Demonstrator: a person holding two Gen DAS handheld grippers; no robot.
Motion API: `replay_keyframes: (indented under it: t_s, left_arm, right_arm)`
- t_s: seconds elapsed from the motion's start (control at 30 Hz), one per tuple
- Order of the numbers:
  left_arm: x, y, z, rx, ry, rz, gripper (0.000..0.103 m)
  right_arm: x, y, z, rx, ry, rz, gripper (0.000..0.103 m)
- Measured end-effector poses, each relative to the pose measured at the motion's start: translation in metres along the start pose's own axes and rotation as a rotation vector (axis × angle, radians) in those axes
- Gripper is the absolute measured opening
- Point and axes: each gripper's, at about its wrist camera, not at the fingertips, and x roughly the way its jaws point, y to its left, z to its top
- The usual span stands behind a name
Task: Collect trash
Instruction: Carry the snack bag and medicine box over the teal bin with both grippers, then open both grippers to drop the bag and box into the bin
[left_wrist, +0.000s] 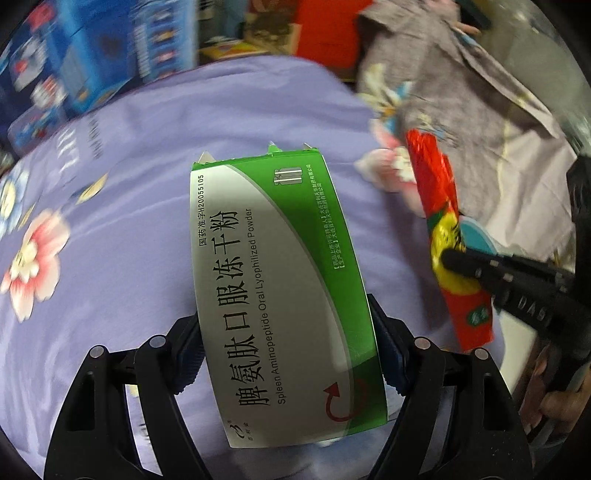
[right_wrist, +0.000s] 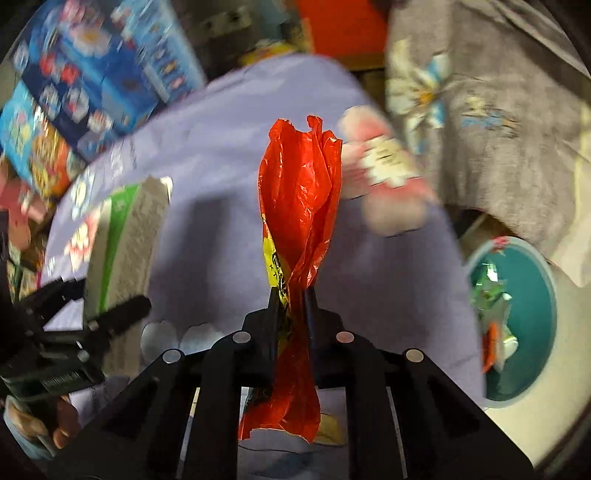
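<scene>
My left gripper (left_wrist: 286, 325) is shut on a green and white medicine box (left_wrist: 273, 280), holding it by its long sides above the purple flowered bedsheet (left_wrist: 147, 229). The same box (right_wrist: 122, 236) shows at the left of the right wrist view. My right gripper (right_wrist: 291, 295) is shut on a crumpled red and yellow plastic wrapper (right_wrist: 301, 195), which sticks up between the pads and hangs below them. In the left wrist view the wrapper (left_wrist: 448, 236) appears at the right, pinched by the right gripper's fingers (left_wrist: 465, 262). A teal bin (right_wrist: 532, 317) with several scraps inside stands at the right.
Blue printed boxes (right_wrist: 96, 66) are stacked at the far left beyond the bed. A grey flowered blanket (right_wrist: 491, 110) is bunched at the upper right. A red object (left_wrist: 328, 29) stands behind the bed. A person's hand (left_wrist: 561, 402) holds the right gripper's handle.
</scene>
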Motion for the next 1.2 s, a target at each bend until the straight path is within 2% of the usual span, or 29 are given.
replay_keyframes:
  t_s: [0.23,0.47,0.7,0.97,1.2]
  left_arm:
    - [0.009,-0.085,0.017,0.158,-0.007,-0.052,0.077]
    - [0.029,-0.16,0.025,0.275,0.028,-0.085,0.077]
    - [0.054,-0.217,0.033,0.338,0.07,-0.107,0.077]
    - [0.086,-0.277,0.038,0.405,0.108,-0.171,0.078]
    - [0.118,-0.315,0.045,0.436,0.142,-0.229,0.078]
  right_arm:
    - [-0.038,-0.075,-0.005,0.131,-0.078,-0.031,0.013]
    - [-0.061,-0.15,-0.025,0.251,-0.116,-0.045,0.013]
    - [-0.066,-0.2,-0.044,0.322,-0.104,-0.056,0.013]
    - [-0.074,-0.254,-0.062,0.412,-0.094,-0.1,0.014]
    - [-0.069,-0.279,-0.067,0.457,-0.069,-0.125,0.014]
